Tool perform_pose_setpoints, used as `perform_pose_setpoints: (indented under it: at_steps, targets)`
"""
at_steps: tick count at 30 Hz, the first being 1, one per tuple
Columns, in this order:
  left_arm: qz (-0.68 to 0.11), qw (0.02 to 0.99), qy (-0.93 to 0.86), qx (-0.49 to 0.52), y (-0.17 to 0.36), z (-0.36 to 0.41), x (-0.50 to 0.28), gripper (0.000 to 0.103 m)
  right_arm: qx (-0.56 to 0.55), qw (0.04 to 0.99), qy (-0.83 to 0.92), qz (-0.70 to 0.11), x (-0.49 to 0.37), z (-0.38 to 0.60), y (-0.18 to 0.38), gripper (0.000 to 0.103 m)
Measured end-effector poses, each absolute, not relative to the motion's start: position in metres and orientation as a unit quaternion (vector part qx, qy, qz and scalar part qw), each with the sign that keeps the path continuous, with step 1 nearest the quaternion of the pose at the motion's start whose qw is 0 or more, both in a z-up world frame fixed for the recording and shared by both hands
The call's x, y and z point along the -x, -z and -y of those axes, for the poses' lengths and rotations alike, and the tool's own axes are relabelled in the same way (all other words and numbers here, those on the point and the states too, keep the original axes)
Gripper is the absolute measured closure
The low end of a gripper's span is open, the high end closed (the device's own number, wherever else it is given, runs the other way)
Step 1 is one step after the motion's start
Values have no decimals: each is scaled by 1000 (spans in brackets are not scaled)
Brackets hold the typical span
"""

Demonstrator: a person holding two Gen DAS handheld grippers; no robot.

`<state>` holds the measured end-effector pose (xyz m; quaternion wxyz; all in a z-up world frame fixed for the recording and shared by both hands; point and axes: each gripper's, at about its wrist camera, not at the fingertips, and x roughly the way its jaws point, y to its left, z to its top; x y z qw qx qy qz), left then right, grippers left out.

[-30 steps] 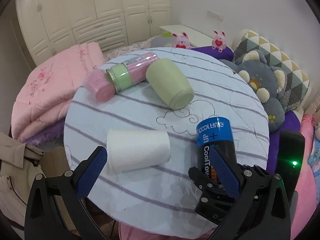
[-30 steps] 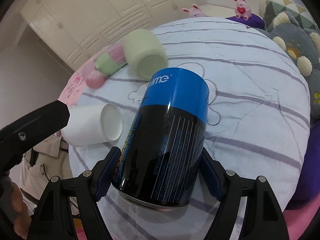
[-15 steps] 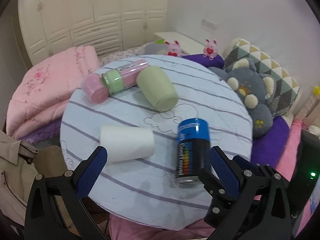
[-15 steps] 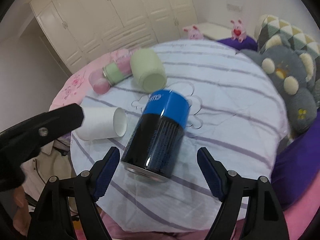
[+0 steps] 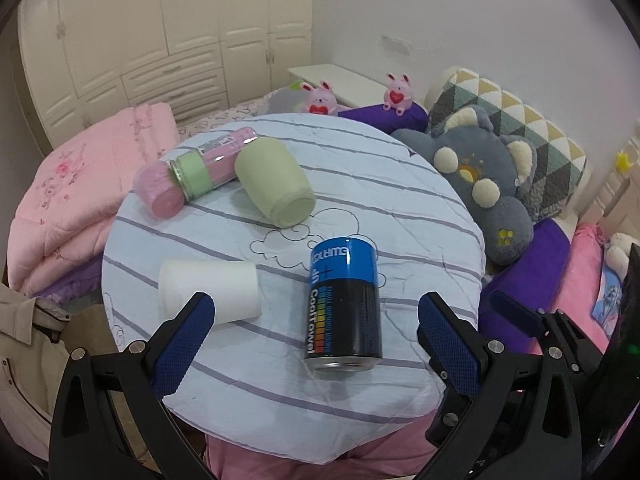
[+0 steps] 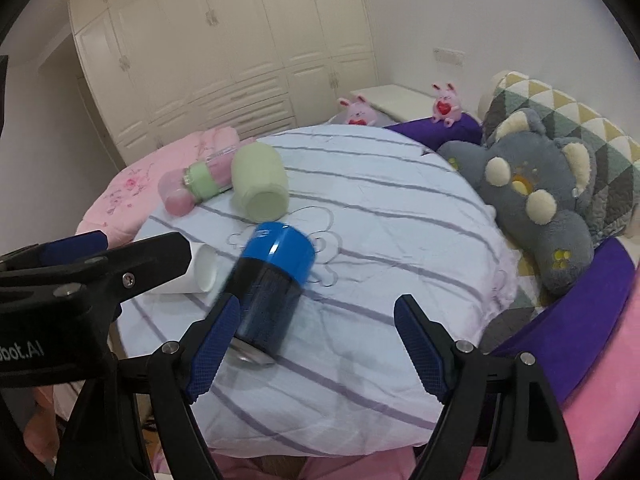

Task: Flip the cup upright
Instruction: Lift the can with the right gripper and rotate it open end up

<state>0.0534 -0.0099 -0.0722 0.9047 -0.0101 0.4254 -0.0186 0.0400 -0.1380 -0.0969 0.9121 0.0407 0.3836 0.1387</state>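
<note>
1. Cup [image 5: 209, 292], white, is seen lying on its side on the table [image 5: 400, 208], near the left edge, with its open mouth turned toward the can [image 5: 344, 304].
2. Both tongs are held apart and nothing is gripped by either: the left tongs [image 5: 316, 336] are spread wide over the near table edge, and the right tongs [image 6: 316, 344] are spread likewise.
3. The can, blue on top and black below, stands on the table between the left tongs' blue pads [image 5: 182, 344], untouched by them; in the right view it appears blurred and tilted, just beside the left pad of the right tongs.
4. A green cup [image 5: 276, 182] is laid on its side farther back, its closed base turned toward the camera.
5. A pink and green bottle [image 5: 196, 170] lies touching the green cup, at the far left of the table.
6. A grey plush bear [image 5: 480, 172] is propped beside the table on the right.
</note>
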Motion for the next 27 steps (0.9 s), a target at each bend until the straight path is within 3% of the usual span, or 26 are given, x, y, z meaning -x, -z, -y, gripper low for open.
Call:
perform_pose_setpoints:
  at_steps: [27]
  targets:
    - [-529,849,-22,-11,139,49,-124,0,-59,895,-110,-428,-83,186,142,22]
